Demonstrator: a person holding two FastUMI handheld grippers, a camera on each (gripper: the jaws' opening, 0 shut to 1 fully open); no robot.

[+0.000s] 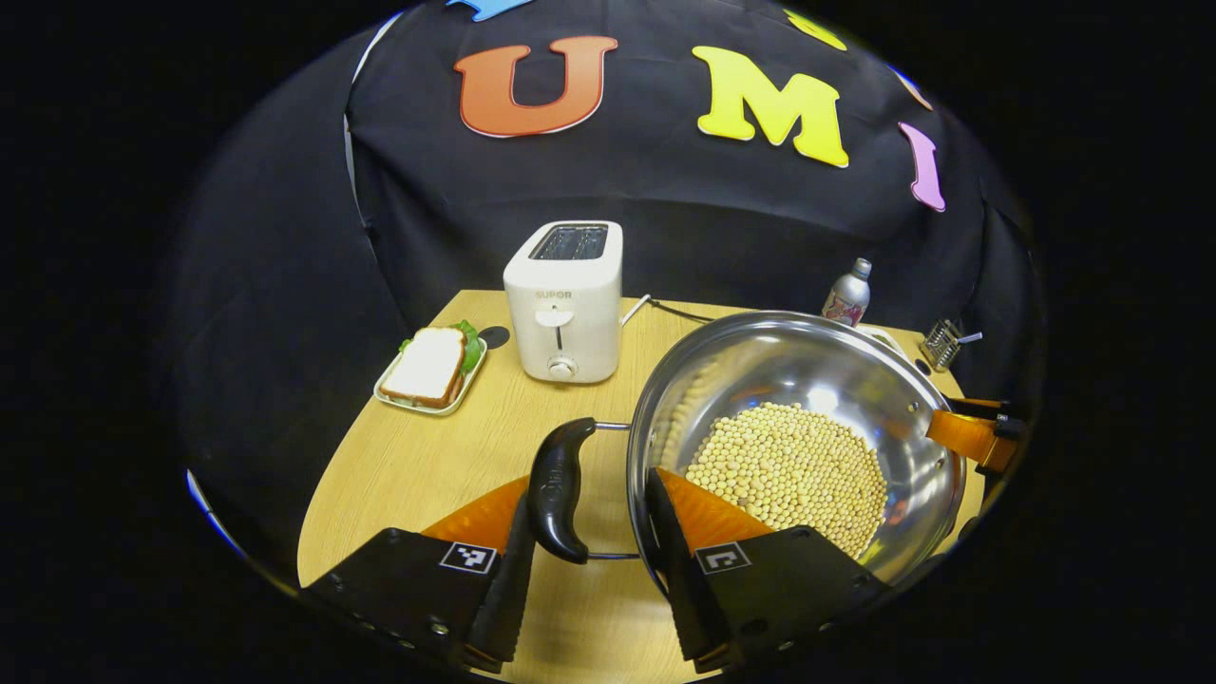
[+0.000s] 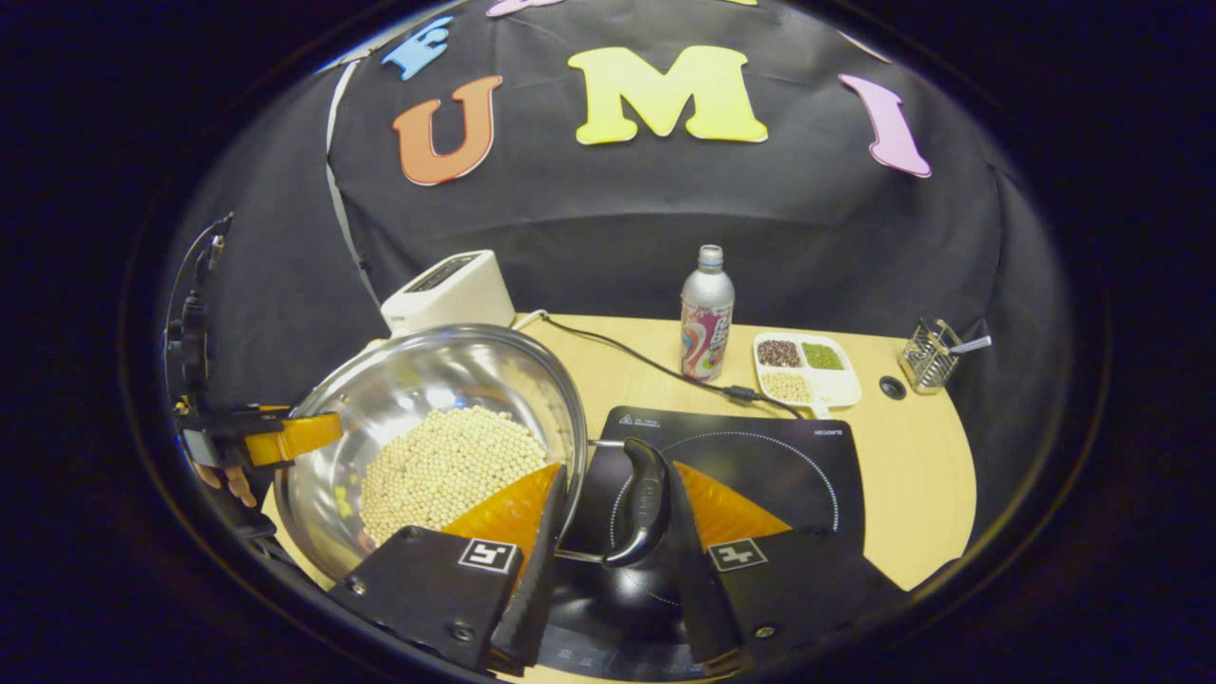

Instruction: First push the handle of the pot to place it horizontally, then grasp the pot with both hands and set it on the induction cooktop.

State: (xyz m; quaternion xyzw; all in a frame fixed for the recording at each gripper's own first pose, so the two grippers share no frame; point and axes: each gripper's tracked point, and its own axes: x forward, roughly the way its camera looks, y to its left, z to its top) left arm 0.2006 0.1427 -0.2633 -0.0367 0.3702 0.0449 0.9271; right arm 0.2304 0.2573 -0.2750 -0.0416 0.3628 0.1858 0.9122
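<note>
— Left gripper view first: what's the left claw (image 1: 589,570) doing?

— Its fingers stand apart around the pot's black side handle (image 1: 559,489); one finger is right against the handle, the other is beside the pot (image 1: 793,446) wall. Whether both press, I cannot tell. The pot is steel, with pale beans (image 1: 788,475) heaped inside, and sits just ahead of that claw and to its right.

— And beyond it?

— A white toaster (image 1: 563,299) straight ahead on the wooden surface (image 1: 446,456), and a tray with a sandwich (image 1: 429,369) ahead to the left.

— Right gripper view?

— The right claw (image 2: 608,560) straddles the opposite black handle (image 2: 644,502), one finger along the pot's (image 2: 427,399) rim, the other just right of the handle. Again, a firm clamp I cannot confirm. The pot lies ahead-left of this claw, and the induction cooktop (image 2: 760,465) is directly under and ahead of it; the handle hangs above its dark glass. Farther ahead stand a bottle (image 2: 707,326), a divided dish of grains (image 2: 806,369) and a wire holder (image 2: 931,354).
</note>
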